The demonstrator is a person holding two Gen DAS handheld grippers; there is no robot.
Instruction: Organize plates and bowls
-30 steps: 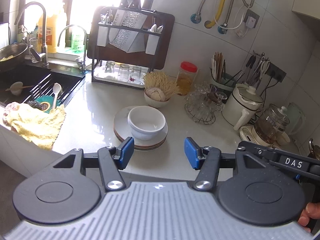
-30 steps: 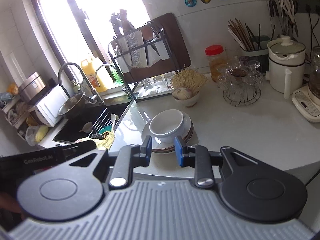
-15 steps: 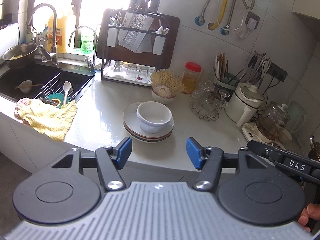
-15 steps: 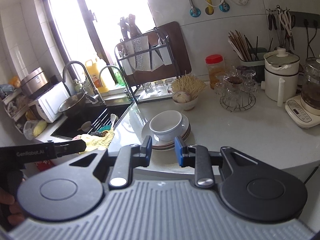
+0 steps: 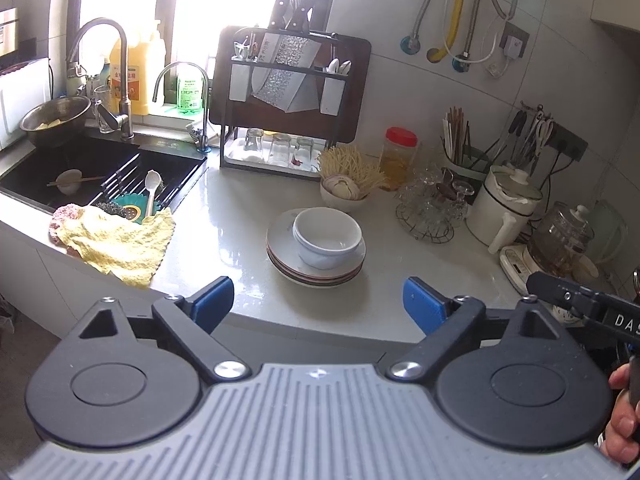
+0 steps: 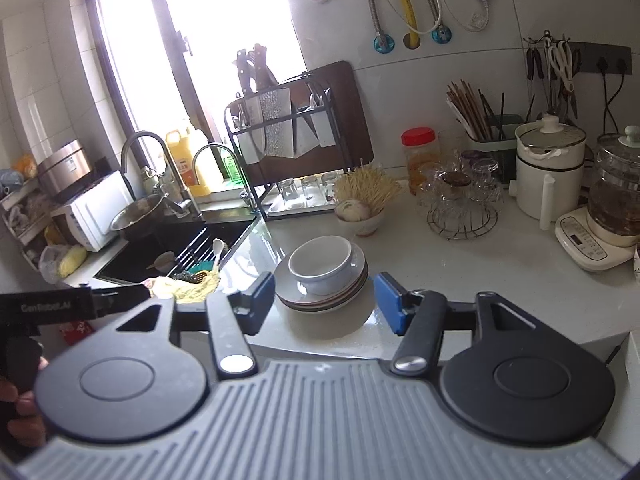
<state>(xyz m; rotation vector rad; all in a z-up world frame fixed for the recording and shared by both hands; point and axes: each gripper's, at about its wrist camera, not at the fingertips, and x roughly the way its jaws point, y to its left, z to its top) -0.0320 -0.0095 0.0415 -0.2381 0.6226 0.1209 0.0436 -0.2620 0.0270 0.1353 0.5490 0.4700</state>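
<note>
We hold both grippers off the front edge of the bench (image 5: 240, 208), each pointed at the dishes and touching none of them. Our left gripper (image 5: 318, 300) has its blue pads spread wide apart with nothing between them. Our right gripper (image 6: 324, 300) is also parted, somewhat less wide, and likewise holds nothing.

The white bowl (image 5: 327, 236) sits upright on the stack of plates (image 5: 316, 270), set toward the back of the top plate rather than dead centre. The stack rests on the bench near its front edge, roughly midway along it. In the right wrist view the same bowl (image 6: 320, 262) and stack of plates (image 6: 324, 296) appear just beyond the gap of our right gripper's pads.

Behind the stack, toward the back edge of the bench, we see a small bowl (image 5: 344, 196) holding what looks like garlic, with a bundle of dry noodles (image 5: 352, 166) leaning over it. A jar with a red lid (image 5: 398, 156) stands just beside that. A wire stand of glass cups (image 5: 432, 204) sits to the right, then a white kettle (image 5: 504, 208). At the back edge a black rack (image 5: 288, 92) carries knives above and upturned glasses below. The sink (image 5: 100, 168) lies at the left end of the bench, and a yellow cloth (image 5: 116, 240) hangs over the front edge beside it.
</note>
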